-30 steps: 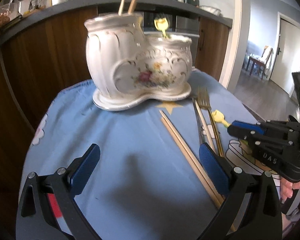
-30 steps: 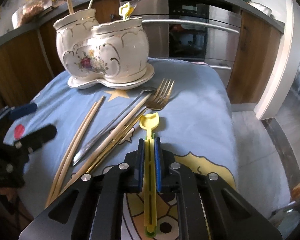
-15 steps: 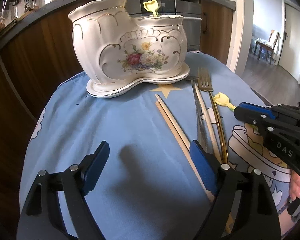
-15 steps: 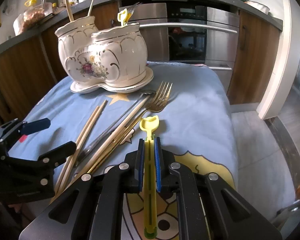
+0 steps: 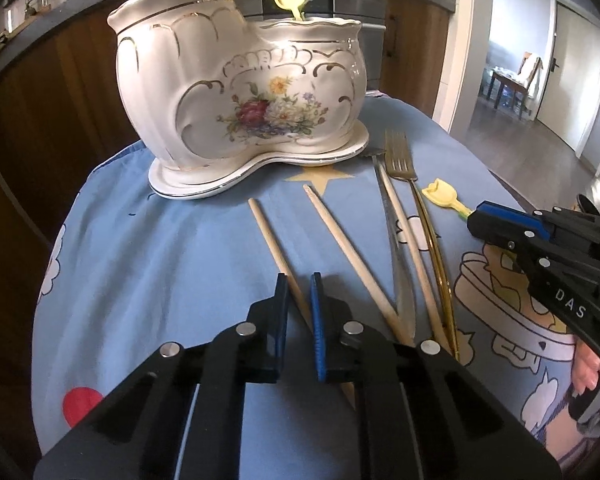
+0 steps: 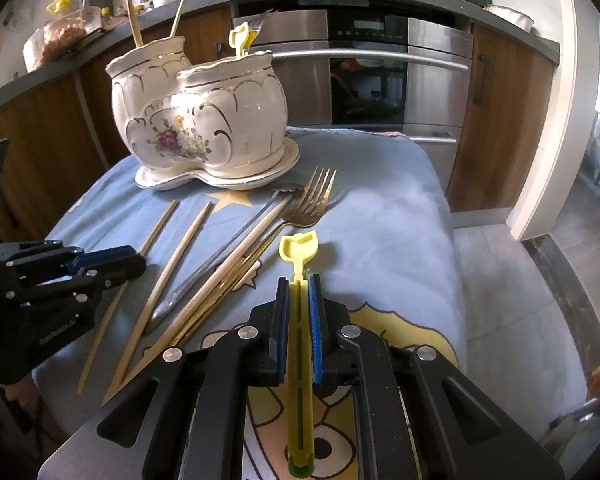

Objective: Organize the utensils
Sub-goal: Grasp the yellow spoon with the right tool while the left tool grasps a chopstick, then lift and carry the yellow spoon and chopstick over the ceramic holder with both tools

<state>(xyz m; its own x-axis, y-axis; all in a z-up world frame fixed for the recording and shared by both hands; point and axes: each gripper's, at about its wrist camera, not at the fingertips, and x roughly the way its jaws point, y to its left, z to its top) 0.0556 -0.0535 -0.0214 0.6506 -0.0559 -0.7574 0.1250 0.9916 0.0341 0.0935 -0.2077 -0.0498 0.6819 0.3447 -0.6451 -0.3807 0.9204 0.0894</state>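
A white floral ceramic holder (image 5: 244,104) with two compartments stands on the blue cloth; it also shows in the right wrist view (image 6: 204,128). Chopsticks stand in its taller part and a yellow utensil in the lower part. My left gripper (image 5: 298,284) is shut on a wooden chopstick (image 5: 270,236) lying on the cloth. A second chopstick (image 5: 348,256), a silver utensil (image 5: 392,240), a gold fork (image 5: 400,160) and more sticks lie beside it. My right gripper (image 6: 299,280) is shut on a yellow plastic utensil (image 6: 299,252); it appears at the right of the left wrist view (image 5: 476,220).
The blue cartoon-print cloth (image 6: 380,208) covers a small table that drops off at the right and front. A wooden counter with an oven (image 6: 380,72) runs behind the holder. A doorway and chair (image 5: 516,76) lie far right.
My left gripper has moved in over the leftmost chopstick and closed on it; the two chopsticks now lie spread apart. My right gripper stays shut on the yellow utensil.
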